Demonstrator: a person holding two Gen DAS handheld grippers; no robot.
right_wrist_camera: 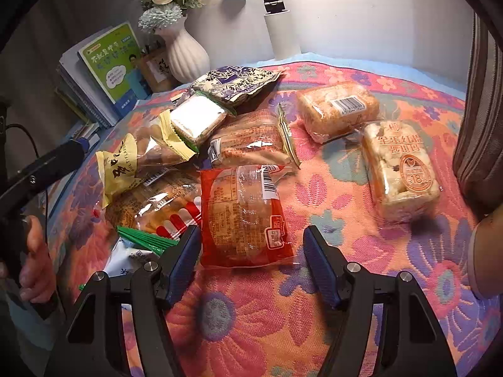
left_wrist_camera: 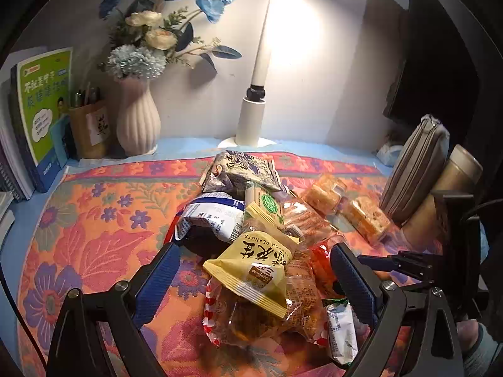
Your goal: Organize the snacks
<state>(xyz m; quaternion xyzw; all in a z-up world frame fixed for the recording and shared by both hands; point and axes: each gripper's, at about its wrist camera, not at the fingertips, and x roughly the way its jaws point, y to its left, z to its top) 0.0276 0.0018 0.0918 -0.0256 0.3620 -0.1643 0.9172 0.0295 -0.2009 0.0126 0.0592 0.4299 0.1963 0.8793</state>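
A heap of snack packs lies on a flowered cloth [left_wrist_camera: 94, 235]. My left gripper [left_wrist_camera: 256, 270] is open wide over the heap, with a yellow peanut pack [left_wrist_camera: 251, 270] lying between its fingers, untouched by the pads. My right gripper [right_wrist_camera: 253, 251] is open around the near end of a red cake pack [right_wrist_camera: 242, 216], and neither pad presses on it. Two pale puffed-rice blocks [right_wrist_camera: 338, 110] [right_wrist_camera: 399, 169] lie apart to the right. A dark patterned bag [right_wrist_camera: 235, 84], a white wafer pack [right_wrist_camera: 198, 119] and a clear bread pack [right_wrist_camera: 251, 141] sit further back.
At the back left stand a white ribbed vase [left_wrist_camera: 138, 122] with flowers, a brown pen holder [left_wrist_camera: 89, 132] and upright books [left_wrist_camera: 41, 110]. A white lamp base [left_wrist_camera: 250, 122] is at the back. A grey pouch [left_wrist_camera: 415, 169] and a tan tube [left_wrist_camera: 446, 188] lean at the right.
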